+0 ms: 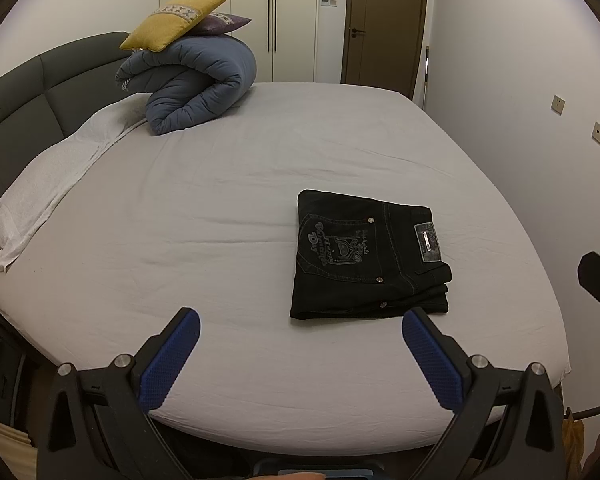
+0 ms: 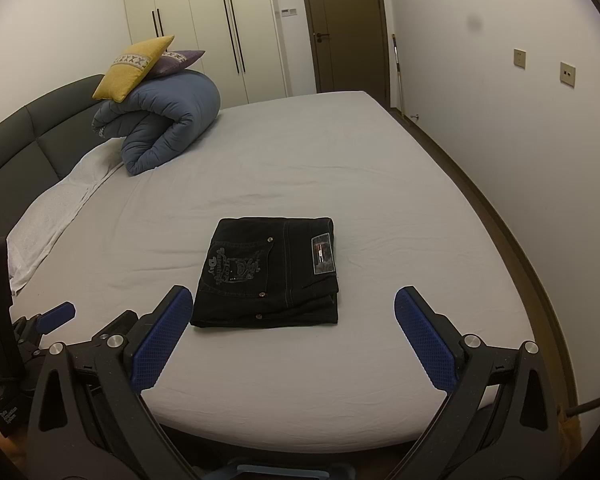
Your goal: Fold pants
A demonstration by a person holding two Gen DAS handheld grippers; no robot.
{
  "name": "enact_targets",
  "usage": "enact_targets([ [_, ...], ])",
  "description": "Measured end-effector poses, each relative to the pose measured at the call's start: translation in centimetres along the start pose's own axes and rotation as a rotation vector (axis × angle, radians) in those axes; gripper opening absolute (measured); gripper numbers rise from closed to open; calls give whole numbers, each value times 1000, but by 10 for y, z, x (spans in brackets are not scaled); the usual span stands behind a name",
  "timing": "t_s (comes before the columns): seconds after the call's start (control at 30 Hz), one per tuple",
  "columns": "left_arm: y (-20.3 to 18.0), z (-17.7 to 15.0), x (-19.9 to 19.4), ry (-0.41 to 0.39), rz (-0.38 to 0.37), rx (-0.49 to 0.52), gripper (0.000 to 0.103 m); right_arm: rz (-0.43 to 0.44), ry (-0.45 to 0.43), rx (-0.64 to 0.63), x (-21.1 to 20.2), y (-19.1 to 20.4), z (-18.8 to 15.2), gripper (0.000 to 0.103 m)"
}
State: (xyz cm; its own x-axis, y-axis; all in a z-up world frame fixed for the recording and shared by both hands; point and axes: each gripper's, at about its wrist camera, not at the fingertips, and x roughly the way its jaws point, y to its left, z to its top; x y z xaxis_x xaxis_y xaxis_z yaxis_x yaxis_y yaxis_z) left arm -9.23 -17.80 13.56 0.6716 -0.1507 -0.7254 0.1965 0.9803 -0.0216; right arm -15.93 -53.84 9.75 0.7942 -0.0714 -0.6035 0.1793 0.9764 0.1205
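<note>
Pants (image 2: 268, 272) lie folded just beyond the right claw (image 2: 294, 306); both claws gape empty.

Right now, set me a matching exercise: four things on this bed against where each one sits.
Things:
1. black pants
2. yellow cushion
3. blue duvet
4. white towel

Places:
A. along the headboard edge
B. rolled up at the bed's far left
C. folded flat on the sheet, nearest the open jaws
D. on top of the roll

Pairs: 1-C, 2-D, 3-B, 4-A
</note>
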Motion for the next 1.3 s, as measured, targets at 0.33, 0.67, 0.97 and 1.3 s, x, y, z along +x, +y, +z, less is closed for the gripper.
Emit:
enact_targets([
  [0.33,-3,0,0,1,0,-3,103,2,2,0,1,-1,0,103],
  [0.67,-7,-2,0,6,-3,-3,103,2,7,1,3,1,-4,103],
  [0.97,-9,-3,0,10,-4,-6,103,3,8,1,3,1,-5,103],
  [1.3,-7,-7,2,15,1,-12,103,4,9,3,3,0,-4,103],
])
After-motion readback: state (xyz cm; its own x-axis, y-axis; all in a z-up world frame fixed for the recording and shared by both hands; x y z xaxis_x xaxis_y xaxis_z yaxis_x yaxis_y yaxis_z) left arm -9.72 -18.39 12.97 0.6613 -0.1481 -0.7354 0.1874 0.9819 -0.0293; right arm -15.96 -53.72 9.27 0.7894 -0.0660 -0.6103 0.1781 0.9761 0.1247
